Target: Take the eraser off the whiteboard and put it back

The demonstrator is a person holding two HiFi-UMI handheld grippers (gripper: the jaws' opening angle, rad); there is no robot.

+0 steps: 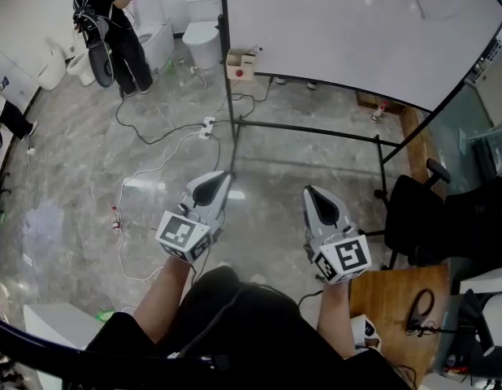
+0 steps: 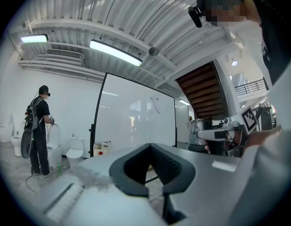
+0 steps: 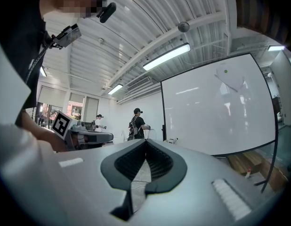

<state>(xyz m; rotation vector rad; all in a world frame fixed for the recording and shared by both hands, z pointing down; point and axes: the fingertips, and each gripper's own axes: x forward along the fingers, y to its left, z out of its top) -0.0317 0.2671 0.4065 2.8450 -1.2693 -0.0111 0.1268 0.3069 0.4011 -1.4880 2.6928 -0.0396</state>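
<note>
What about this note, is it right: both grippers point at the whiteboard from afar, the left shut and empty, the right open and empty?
Not quite. The right gripper is shut, not open: the right gripper view shows its jaw tips meeting with nothing between them. The rest holds: the left gripper is shut and empty, and both point at the whiteboard from afar.

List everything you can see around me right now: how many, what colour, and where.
whiteboard: one, white with a black frame, top right
toilets: at least two, white, top left
bystander: one, dressed in black, beside the toilets
box: one, cream, at the whiteboard's foot
power strip: one, white, on the floor, centre
cables: several, white and black, across the floor
chair: one, black, right
table: one, wooden, bottom right
left gripper: one, grey, shut, empty
right gripper: one, grey, shut, empty
</note>
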